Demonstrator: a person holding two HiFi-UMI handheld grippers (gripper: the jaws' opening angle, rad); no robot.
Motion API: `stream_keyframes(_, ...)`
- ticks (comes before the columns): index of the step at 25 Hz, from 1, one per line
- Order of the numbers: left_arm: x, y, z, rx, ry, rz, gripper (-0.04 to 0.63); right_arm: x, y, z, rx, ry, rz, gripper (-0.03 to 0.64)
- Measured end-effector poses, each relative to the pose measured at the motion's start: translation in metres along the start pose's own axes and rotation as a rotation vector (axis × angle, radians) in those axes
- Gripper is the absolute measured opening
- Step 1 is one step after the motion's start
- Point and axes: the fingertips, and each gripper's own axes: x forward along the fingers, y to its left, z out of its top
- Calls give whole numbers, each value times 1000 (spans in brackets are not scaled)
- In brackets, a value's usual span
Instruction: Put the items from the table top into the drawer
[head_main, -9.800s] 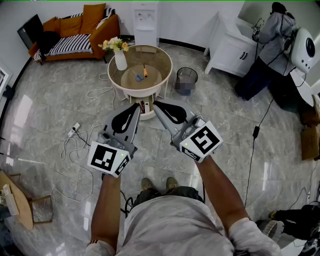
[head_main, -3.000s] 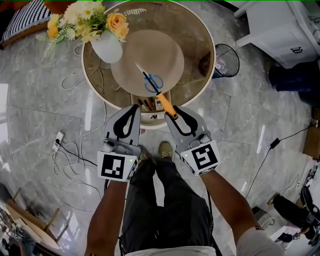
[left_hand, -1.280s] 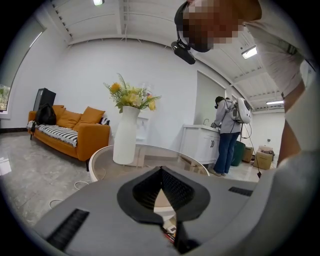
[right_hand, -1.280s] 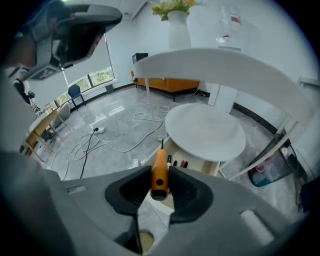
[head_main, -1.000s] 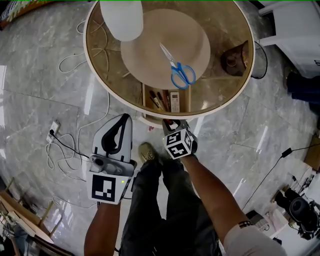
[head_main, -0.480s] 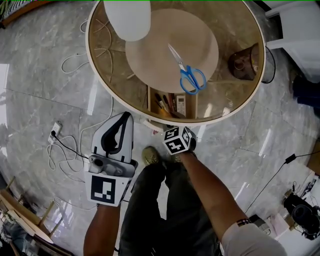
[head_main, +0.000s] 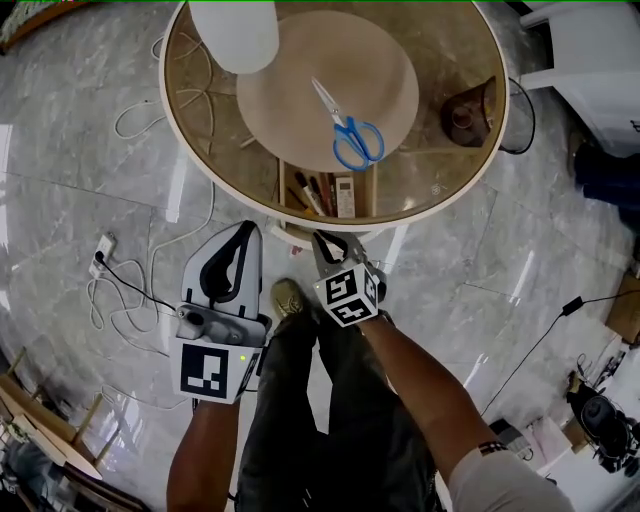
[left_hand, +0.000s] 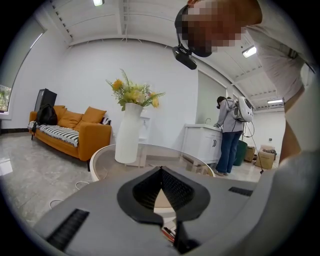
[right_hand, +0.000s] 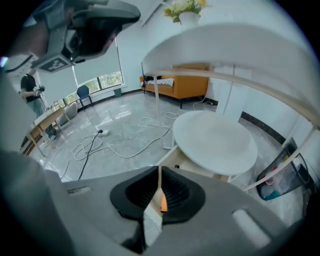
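Surface (head_main: 200, 110) still holds scissors (head_main: 340, 122); right tool (head_main: 320, 238) pulled back from drawer (head_main: 372, 190), jaws just closed, empty; left tool (head_main: 251, 226) closed.

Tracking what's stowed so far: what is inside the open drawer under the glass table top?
From above, the drawer holds several pens and a pale flat block. The table rim covers its front end, so anything there stays unseen.

On the table top (head_main: 440, 170), scissors (head_main: 345, 125) right of vase (head_main: 235, 30); below the near rim, open drawer (head_main: 372, 192) with pens (head_main: 305, 195).
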Motion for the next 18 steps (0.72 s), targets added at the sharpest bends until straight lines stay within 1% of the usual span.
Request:
stream_keyframes(2,-1,-8,7,-12,-9,-1,0,-19,3,5,2,-19,-4,2)
stream_keyframes(3,-1,-11,9,-18,-11,0,0,-29,4,8,5,-28,-5,2)
stream_keyframes(6,-9,-21,6,-17,26,-1,0,-56,6,19,13,-61,-6,2)
stream_keyframes(9,-9,-32,21,-28,-24,-8,0,-83,7,31,13,-100,-4,2)
stream_keyframes(14,-11,-40,24,-27,-3,1,0,-127,6,58,-6,-182,-6,2)
stream_keyframes(18,-10,-49,26,-15,8,-11,0,-162,4,88,-1,-268,-14,2)
